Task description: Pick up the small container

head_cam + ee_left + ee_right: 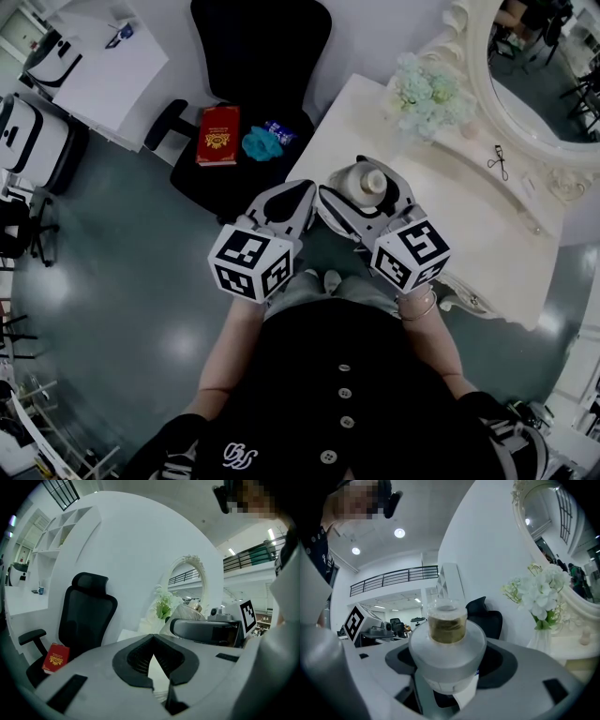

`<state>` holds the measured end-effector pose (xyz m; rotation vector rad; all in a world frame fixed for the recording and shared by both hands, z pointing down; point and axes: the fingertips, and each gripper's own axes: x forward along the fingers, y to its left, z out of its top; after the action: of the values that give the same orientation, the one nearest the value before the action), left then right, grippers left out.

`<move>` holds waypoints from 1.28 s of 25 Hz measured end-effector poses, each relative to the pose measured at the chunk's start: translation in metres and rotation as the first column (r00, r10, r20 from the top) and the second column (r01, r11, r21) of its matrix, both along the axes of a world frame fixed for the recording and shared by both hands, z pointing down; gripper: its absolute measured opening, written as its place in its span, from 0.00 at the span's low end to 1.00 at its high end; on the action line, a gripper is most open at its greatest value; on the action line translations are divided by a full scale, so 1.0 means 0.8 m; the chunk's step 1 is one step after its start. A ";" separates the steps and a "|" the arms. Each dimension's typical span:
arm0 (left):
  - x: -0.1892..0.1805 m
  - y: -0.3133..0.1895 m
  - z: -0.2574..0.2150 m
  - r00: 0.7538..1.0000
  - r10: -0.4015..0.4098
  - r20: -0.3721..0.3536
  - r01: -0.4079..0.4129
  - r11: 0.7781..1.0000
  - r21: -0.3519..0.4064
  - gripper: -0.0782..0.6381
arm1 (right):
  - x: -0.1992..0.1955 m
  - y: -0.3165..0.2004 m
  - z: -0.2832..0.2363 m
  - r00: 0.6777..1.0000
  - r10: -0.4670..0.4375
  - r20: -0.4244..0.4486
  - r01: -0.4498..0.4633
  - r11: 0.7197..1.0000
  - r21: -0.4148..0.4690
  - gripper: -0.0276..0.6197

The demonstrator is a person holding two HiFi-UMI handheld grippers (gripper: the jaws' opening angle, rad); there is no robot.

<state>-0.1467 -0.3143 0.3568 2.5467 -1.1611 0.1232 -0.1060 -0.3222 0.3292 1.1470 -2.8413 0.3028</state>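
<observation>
The small container [373, 178] is a frosted white jar with a clear cap over a gold neck. It is held above the near corner of the white vanity table [469, 220]. My right gripper [367, 189] is shut on it, one jaw on each side. In the right gripper view the small container [447, 639] fills the middle between the jaws of the right gripper [449, 663], standing upright. My left gripper [289, 202] is just left of it, off the table's edge, shut with nothing held. In its own view the left gripper [152, 660] shows only a thin wedge between the pads.
A black office chair [253, 56] stands left of the table with a red book [217, 134] and a teal item [261, 143] on its seat. White flowers [431, 94], an oval mirror [539, 75] and an eyelash curler [498, 161] are at the table's back. A white desk [103, 66] is far left.
</observation>
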 end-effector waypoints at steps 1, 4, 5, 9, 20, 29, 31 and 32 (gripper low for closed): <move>0.000 0.000 0.001 1.000 -0.001 -0.001 0.001 1.000 -0.005 0.12 | 0.000 0.001 0.000 1.000 -0.002 -0.002 0.002 1.000 0.001 0.57; 0.001 -0.001 0.003 1.000 -0.001 -0.006 0.001 1.000 -0.010 0.12 | 0.000 0.001 -0.001 1.000 -0.006 -0.005 0.006 1.000 0.007 0.57; 0.001 -0.002 0.002 1.000 0.001 -0.006 -0.001 1.000 -0.009 0.12 | 0.001 0.000 0.000 1.000 -0.004 -0.003 0.004 1.000 0.006 0.57; 0.005 -0.001 0.003 1.000 0.005 -0.009 -0.005 1.000 -0.015 0.12 | 0.004 -0.002 0.003 1.000 0.005 0.000 -0.005 1.000 -0.001 0.57; 0.013 0.002 0.007 1.000 0.013 -0.010 -0.014 1.000 -0.024 0.12 | 0.010 0.000 0.011 1.000 0.007 -0.013 -0.007 1.000 -0.014 0.57; 0.020 0.002 0.007 1.000 0.015 -0.019 -0.015 1.000 -0.024 0.12 | 0.016 -0.003 0.015 1.000 0.022 -0.020 -0.023 0.999 -0.024 0.57; 0.020 0.001 0.006 1.000 0.011 -0.024 -0.012 1.000 -0.023 0.12 | 0.017 -0.003 0.015 1.000 0.025 -0.017 -0.026 0.999 -0.027 0.57; 0.020 0.000 0.006 1.000 0.012 -0.025 -0.013 1.000 -0.023 0.12 | 0.018 -0.002 0.015 1.000 0.026 -0.017 -0.026 0.999 -0.027 0.57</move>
<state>-0.1305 -0.3140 0.3612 2.5288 -1.1288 0.1072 -0.0918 -0.3242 0.3410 1.1762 -2.8013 0.3314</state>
